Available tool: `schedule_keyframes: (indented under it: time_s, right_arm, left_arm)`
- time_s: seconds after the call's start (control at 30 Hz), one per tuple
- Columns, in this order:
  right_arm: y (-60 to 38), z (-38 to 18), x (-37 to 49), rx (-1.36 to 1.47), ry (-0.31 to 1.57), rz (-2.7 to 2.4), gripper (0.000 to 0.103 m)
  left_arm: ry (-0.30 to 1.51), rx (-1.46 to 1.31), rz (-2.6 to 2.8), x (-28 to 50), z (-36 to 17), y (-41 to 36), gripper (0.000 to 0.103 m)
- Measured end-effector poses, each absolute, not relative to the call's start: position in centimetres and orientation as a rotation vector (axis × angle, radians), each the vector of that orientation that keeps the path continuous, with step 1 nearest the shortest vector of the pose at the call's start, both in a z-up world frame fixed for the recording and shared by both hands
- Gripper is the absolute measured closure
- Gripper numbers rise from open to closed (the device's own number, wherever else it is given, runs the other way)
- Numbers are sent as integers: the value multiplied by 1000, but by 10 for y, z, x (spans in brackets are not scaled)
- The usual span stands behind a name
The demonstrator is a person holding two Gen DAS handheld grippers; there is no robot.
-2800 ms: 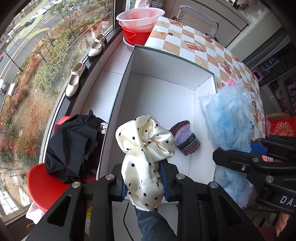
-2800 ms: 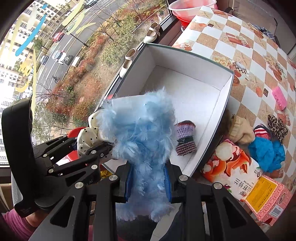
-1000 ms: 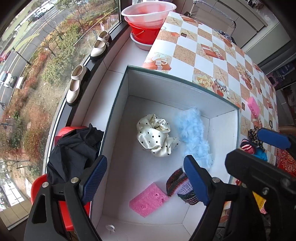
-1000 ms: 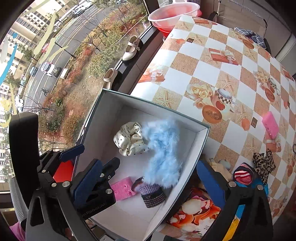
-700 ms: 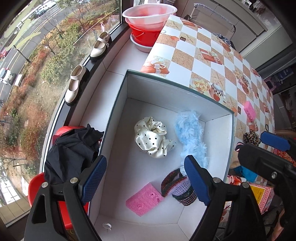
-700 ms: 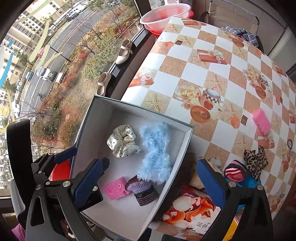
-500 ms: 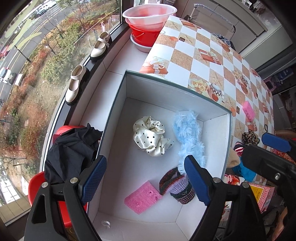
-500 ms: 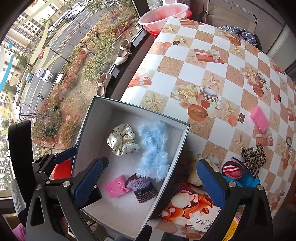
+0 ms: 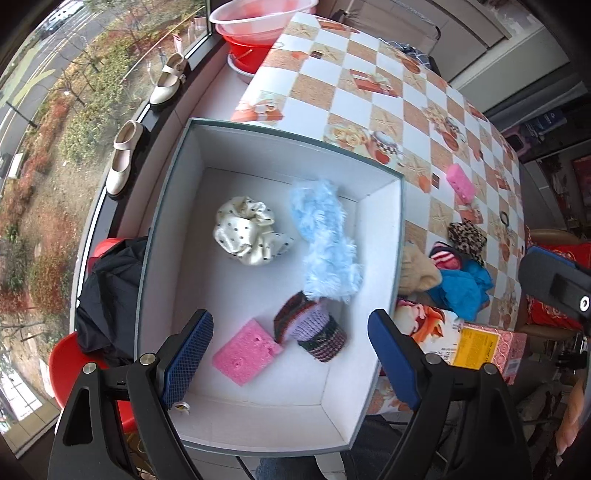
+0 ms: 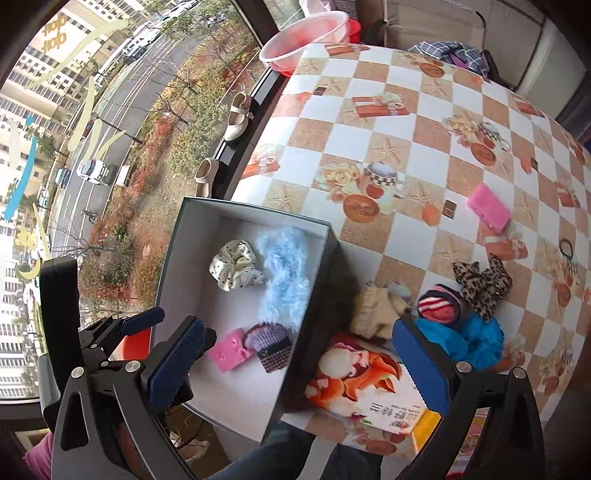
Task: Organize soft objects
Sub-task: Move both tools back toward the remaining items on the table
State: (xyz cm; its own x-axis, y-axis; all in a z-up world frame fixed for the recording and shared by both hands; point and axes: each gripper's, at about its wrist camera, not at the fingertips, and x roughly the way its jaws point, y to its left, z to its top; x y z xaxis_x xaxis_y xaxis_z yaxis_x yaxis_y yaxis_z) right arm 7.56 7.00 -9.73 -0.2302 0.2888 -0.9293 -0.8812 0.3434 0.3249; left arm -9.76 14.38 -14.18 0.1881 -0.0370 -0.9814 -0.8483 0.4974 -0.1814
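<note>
The white box (image 9: 295, 138) holds a cream polka-dot scrunchie (image 9: 247, 236), a blue fluffy piece (image 9: 325, 240), a purple knit piece (image 9: 310, 328) and a pink sponge (image 9: 245, 350). My left gripper (image 9: 288, 317) hangs open high above them, holding nothing. My right gripper (image 10: 298, 326) is open and bare too, over the box's right wall (image 10: 314, 295). To its right on the checked table lie a beige soft toy (image 10: 373, 306), a striped red roll (image 10: 439, 302), a leopard scrunchie (image 10: 484, 284), a blue cloth (image 10: 465, 336) and another pink sponge (image 10: 489, 208).
A printed packet (image 10: 362, 387) lies beside the box at the table's near edge. Pink and red basins (image 9: 262, 22) stand at the far end. Shoes (image 9: 123, 162) rest on the window sill, and black clothing (image 9: 110, 295) lies on a red chair left of the box.
Both grippers have let go: the polka-dot scrunchie and the blue fluffy piece now lie in the box. Over the last second both grippers rose, and the right one swung toward the table's pile.
</note>
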Motion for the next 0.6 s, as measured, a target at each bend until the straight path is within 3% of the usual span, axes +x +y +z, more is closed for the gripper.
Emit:
schedule_keyframes:
  time_s: [0.27,0.6]
  right_arm:
    - [-9,-95,184,-496,1420,994,1]
    - [-48,-205,269,-569,1635,831,1]
  left_arm:
    - [1299,-825,548,-32,-133,110,15]
    - [1404,-754,510,40,-151,88,15]
